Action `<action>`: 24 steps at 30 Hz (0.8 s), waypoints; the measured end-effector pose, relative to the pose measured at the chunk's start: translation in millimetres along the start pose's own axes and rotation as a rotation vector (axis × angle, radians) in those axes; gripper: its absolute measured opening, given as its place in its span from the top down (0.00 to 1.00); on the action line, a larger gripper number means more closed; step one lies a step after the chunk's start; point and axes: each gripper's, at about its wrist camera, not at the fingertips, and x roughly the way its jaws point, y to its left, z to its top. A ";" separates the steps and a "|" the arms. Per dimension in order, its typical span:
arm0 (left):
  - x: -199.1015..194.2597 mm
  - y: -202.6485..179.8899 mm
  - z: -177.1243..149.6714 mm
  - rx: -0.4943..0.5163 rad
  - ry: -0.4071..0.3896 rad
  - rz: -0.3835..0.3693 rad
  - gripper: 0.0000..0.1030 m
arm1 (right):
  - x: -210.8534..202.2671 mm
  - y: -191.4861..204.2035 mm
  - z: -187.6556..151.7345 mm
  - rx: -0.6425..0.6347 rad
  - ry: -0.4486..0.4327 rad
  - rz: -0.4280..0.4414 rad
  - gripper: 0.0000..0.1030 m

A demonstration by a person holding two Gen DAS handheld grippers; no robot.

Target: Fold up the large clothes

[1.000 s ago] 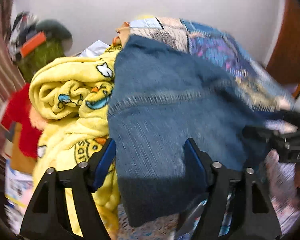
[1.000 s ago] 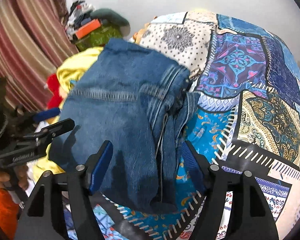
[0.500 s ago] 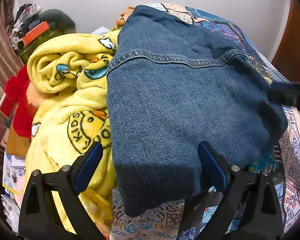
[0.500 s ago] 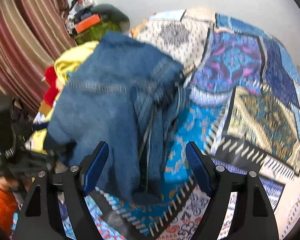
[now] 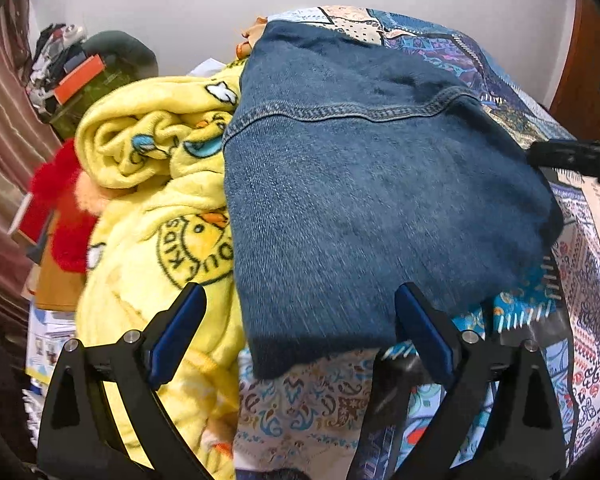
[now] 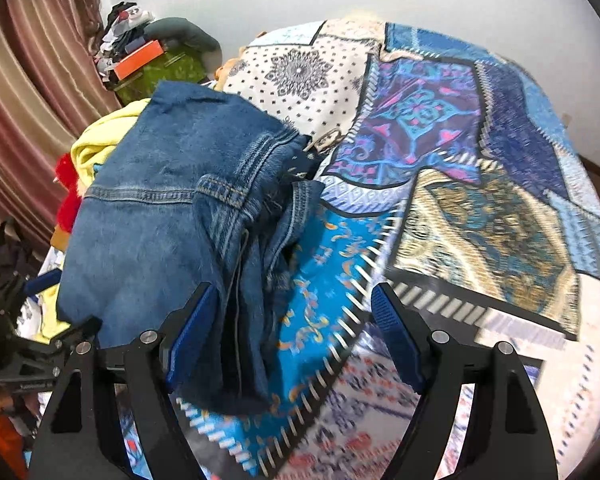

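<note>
Left gripper [image 5: 300, 328] spread, jaws just widened, pads clear of jeans [image 5: 364, 200] at 12 o'clock; right gripper [image 6: 296, 332] spread, just widened, jeans edge between pads untouched; blanket [image 5: 148, 184] at 9; quilt [image 6: 460, 184] beneath

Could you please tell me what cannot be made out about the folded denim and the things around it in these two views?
- Denim garment: its type; the folds hide it in both views.
- Right gripper: left wrist view, cut off by the right edge.
- Yellow blanket: its print, partly lost in folds, left wrist view.
- Pile by the curtain: too small in both views.
- Patchwork bedspread: near part blurred, right wrist view.
</note>
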 end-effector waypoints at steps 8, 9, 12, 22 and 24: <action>-88.3 -12.6 -3.7 -0.007 -0.130 0.012 0.07 | -87.5 14.9 -26.4 0.037 -0.100 0.131 0.26; -104.2 -13.5 -4.3 -0.016 -0.159 0.005 0.07 | -99.6 19.3 -29.7 0.031 -0.118 0.138 0.26; -149.7 -14.8 -7.2 -0.047 -0.246 -0.017 0.07 | -139.9 32.9 -37.7 0.007 -0.189 0.164 0.26; -334.2 -34.1 -57.5 -0.087 -0.642 -0.084 0.07 | -284.7 72.5 -81.6 -0.090 -0.524 0.194 0.26; -359.7 -41.0 -71.5 -0.100 -0.708 -0.085 0.07 | -308.2 81.2 -93.5 -0.109 -0.589 0.190 0.26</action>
